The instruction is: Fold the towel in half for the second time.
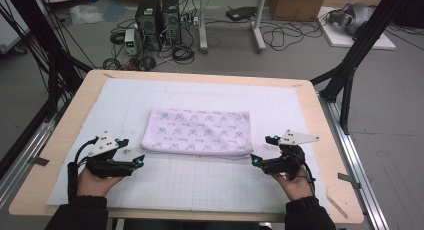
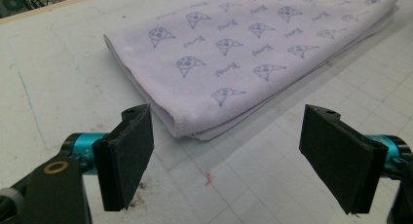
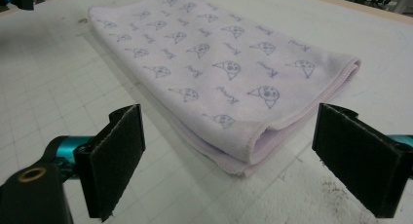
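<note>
A pale lilac towel (image 1: 197, 132) with a small printed pattern lies folded flat in the middle of the white grid mat (image 1: 200, 185). My left gripper (image 1: 139, 161) rests near the towel's front left corner, a short way off it, jaws open and empty. In the left gripper view the towel's folded corner (image 2: 182, 129) lies just beyond the gripper (image 2: 226, 158). My right gripper (image 1: 255, 160) sits by the front right corner, open and empty too. The right gripper view has that corner (image 3: 253, 156) lying just ahead of the gripper (image 3: 234, 165), untouched.
The mat covers a light wooden table (image 1: 60, 140) with its edges close on both sides. Black frame posts (image 1: 350, 60) stand at the right and left. Computers (image 1: 157, 20) and cables lie on the floor behind the table.
</note>
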{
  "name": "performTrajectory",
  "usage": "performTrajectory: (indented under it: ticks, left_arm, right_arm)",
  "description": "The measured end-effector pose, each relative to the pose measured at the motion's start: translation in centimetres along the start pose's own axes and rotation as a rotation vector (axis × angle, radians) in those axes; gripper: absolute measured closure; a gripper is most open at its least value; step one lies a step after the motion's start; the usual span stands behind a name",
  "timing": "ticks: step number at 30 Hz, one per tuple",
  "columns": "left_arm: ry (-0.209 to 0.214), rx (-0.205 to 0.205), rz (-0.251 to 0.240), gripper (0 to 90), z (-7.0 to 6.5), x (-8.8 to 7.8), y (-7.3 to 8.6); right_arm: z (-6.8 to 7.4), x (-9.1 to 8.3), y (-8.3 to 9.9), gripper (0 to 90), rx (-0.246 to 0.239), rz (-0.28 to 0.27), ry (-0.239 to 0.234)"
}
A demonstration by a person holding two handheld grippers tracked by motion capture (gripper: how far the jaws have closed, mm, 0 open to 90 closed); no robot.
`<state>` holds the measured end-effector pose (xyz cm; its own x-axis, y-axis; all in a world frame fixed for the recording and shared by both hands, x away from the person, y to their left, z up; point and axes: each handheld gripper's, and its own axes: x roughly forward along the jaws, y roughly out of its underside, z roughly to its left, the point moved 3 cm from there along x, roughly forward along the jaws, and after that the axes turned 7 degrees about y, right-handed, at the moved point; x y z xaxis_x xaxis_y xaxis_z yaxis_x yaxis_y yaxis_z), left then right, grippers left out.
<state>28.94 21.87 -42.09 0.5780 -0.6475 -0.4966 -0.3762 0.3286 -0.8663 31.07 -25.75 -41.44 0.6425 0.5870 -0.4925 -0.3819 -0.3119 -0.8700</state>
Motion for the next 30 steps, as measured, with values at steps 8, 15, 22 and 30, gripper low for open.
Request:
performTrajectory:
  ticks: [8,15,22,30]
  left_arm:
    - [-0.011,0.001,-0.002,19.7,-0.2,-1.0,0.6]
    - [-0.021,-0.004,0.001,19.6,-0.4,-1.6,1.2]
    - [-0.019,-0.009,-0.015,19.3,-0.7,-2.1,1.2]
    - [-0.015,-0.009,-0.013,18.7,-0.7,-1.7,1.3]
  right_arm:
    - [-0.2,-1.4,0.9,11.0,0.015,-0.007,0.010]
    - [-0.2,-2.7,1.8,11.0,0.023,-0.007,0.023]
    - [0.0,-3.6,2.5,11.0,0.035,-0.007,0.032]
    - [-0.1,-3.3,2.6,11.0,-0.001,-0.017,0.040]
